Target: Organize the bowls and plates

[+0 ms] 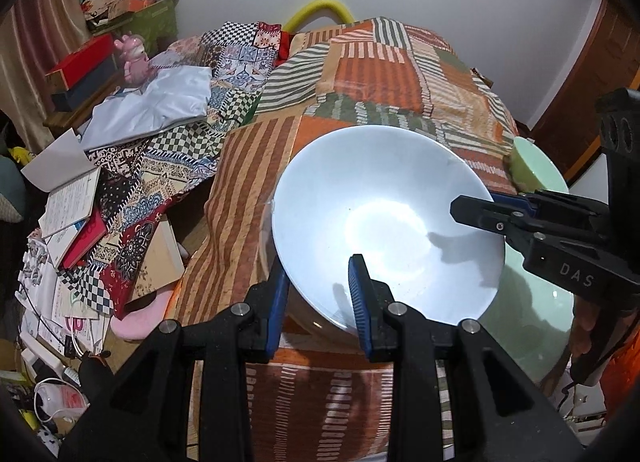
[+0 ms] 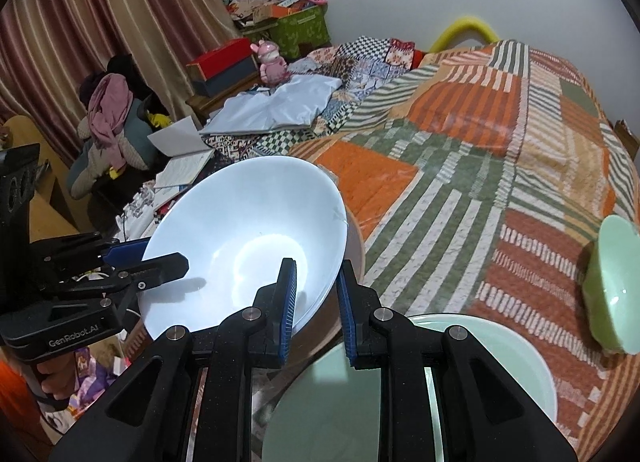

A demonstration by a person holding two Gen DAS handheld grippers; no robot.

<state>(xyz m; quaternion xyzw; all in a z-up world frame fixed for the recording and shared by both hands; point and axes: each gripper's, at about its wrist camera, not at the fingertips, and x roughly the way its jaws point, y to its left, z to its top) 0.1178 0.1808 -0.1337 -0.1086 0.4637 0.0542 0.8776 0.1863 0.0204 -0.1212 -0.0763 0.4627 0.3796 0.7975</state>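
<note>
While both grippers clamp its rim, left gripper (image 1: 320, 298) at 7 o'clock, right gripper (image 2: 316, 302) at 5, the wide white ceramic bowl (image 1: 384, 218) hangs tilted over the patchwork-covered bed (image 1: 360, 74), jaws nearly shut.

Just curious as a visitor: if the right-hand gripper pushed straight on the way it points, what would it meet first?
The right gripper is already clamped on the white bowl; beyond its rim probably lies the striped cloth, though depth is unclear.
</note>
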